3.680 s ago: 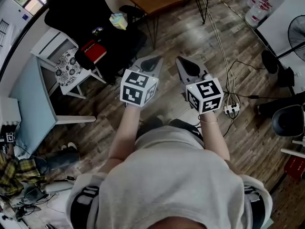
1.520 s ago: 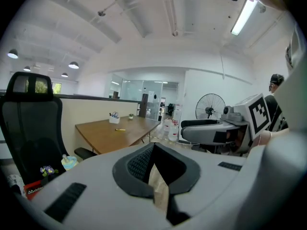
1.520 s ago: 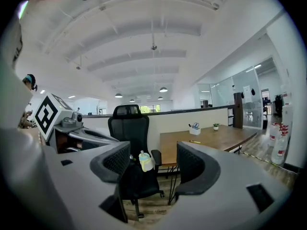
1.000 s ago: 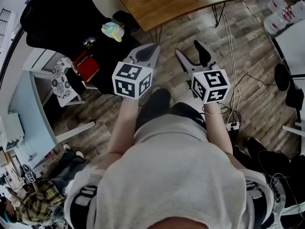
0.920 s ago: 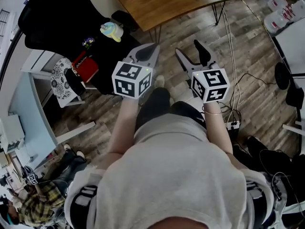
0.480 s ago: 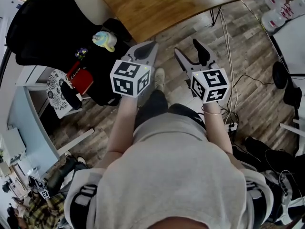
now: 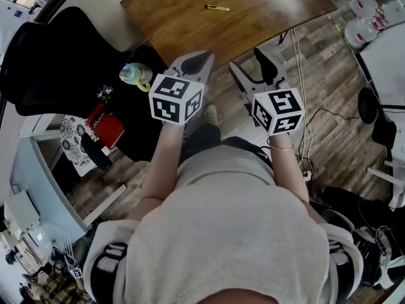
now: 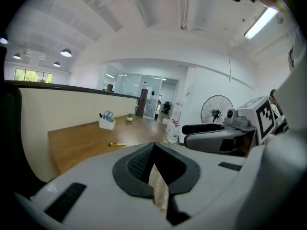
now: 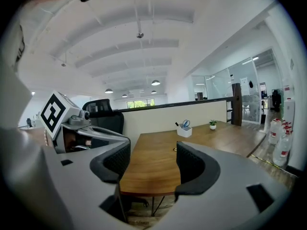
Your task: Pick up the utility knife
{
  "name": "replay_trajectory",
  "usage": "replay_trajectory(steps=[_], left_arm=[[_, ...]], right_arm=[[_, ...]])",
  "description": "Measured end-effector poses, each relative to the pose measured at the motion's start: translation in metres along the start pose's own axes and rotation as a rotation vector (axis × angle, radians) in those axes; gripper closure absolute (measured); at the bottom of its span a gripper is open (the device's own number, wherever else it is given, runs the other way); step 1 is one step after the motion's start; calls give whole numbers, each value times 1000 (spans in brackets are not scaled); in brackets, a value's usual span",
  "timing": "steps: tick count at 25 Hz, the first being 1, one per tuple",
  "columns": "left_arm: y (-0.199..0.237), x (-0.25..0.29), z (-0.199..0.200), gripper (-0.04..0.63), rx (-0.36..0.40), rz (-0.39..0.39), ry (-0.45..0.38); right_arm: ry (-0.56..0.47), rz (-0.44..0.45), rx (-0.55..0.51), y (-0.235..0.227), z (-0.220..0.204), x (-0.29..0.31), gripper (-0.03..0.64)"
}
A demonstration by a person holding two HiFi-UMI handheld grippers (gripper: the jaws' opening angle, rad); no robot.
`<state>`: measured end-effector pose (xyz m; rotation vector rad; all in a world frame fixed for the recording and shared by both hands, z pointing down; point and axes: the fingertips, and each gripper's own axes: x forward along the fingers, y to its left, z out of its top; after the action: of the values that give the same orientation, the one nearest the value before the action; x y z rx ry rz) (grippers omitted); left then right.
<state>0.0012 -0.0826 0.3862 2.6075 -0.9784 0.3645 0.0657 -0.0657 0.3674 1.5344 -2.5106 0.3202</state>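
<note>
Utility knife (image 7: pixel 217 7): slim yellow item, seemingly the knife, flat on wooden table (image 7: pixel 183 27), well apart from both tools. Probably light, rigid, slick; take across mid-body. Left gripper (image 7: pixel 196 59): jaws together, empty. Right gripper (image 7: pixel 250 67): jaws apart, empty.

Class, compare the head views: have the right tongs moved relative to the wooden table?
Yes. The right tongs have advanced toward the wooden table; their tips now sit close to its near edge.

Wearer: pale grey shirt (image 7: pixel 234 233) | right wrist: thin bracelet (image 7: pixel 280 148) | left gripper (image 7: pixel 196 57), right gripper (image 7: pixel 247 60): grey moulded shells, black ribbed fingers (image 9: pixel 197 166) | white cubes (image 7: pixel 176 99) bearing black square markers
</note>
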Motion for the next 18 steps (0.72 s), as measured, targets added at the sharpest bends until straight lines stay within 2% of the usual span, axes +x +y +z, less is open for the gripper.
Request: replay_trajectory(steps=[9,18], left_arm=[[53,50,34,581,31,-49,4],[91,71,31,581,-22,-60,22]], right_arm=[[-6,-19,-15,-29,27,72,324],[57,-3,-13,-36,22,114,325]])
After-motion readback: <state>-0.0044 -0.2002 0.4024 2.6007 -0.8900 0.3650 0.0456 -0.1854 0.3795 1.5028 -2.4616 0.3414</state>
